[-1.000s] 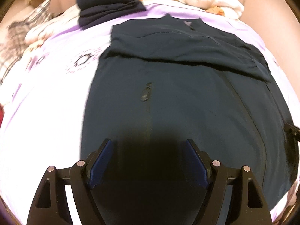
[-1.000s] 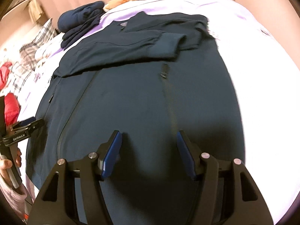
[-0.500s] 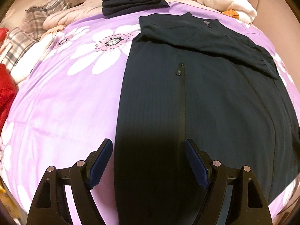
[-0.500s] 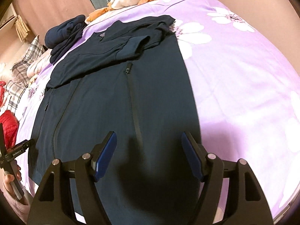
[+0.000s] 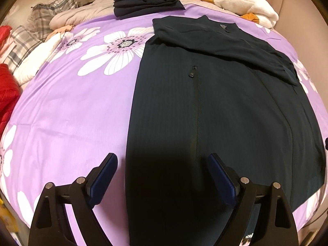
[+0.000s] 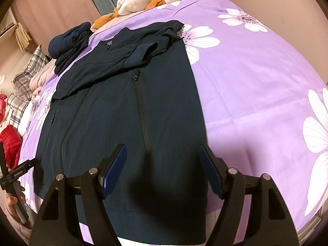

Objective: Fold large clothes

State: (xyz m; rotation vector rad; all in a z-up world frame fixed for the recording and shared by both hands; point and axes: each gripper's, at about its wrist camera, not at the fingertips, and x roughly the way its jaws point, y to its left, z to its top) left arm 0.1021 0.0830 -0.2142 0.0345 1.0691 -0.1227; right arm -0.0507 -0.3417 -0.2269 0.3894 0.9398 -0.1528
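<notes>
Jacket (image 5: 205, 123) lies flat on the bed (image 5: 82, 102), sleeves folded across its chest, ready for a hem fold. Left gripper (image 5: 162, 176) opening, empty, over its left edge; right gripper (image 6: 163, 168) wide, empty, at the hem.

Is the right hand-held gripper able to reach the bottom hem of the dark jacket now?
Probably yes. The right hand-held gripper hangs over the dark jacket near its bottom hem, pads apart, nothing between or covering it.
</notes>
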